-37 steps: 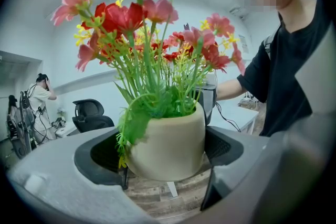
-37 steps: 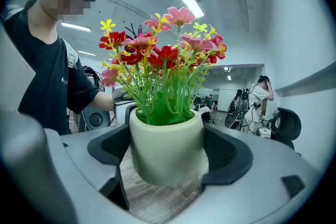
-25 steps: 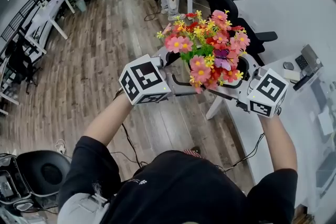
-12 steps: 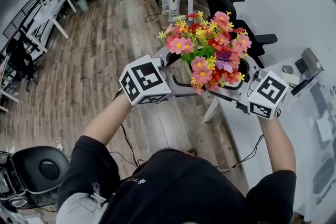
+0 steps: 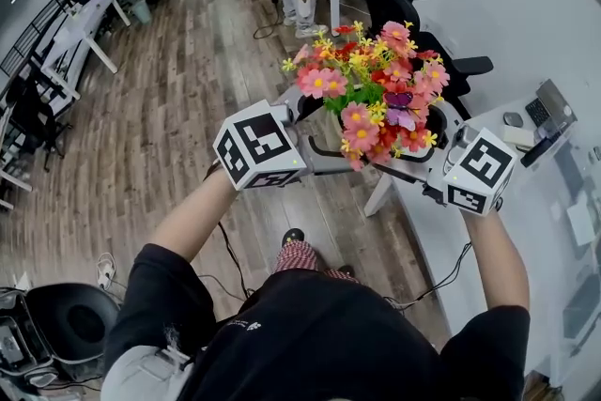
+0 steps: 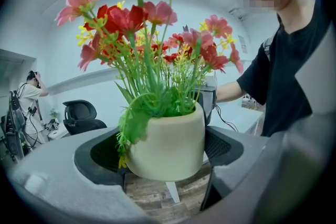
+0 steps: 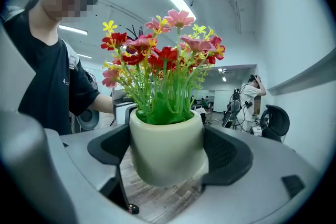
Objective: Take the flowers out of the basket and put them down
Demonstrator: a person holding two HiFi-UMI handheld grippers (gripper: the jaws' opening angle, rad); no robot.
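**Potted flowers aloft between two tongs**

Underneath it all, a brown wooden plank floor, well below the load. At 3 to 4 o'clock in the head view, a white worktop, near the right arm and probably the likeliest place for setting down. No basket in sight in any view, so probably past the lifting-out, with only the putting-down left.

At about 1 o'clock from the middle of the head view, a bunch of pink, red and yellow artificial flowers, upright, rooted in a cream rounded pot. Carried in mid-air, touching nothing but the tongs.

From the pot's 9 o'clock side, the left tongs closed on it, black pads against the cream wall. From 3 o'clock, the right tongs clamped on the same pot. Gripped from opposite sides, seemingly to stop the smooth rounded wall slipping or tipping and to keep the stems vertical. Best lowered level, and released on both sides only once the base rests flat.
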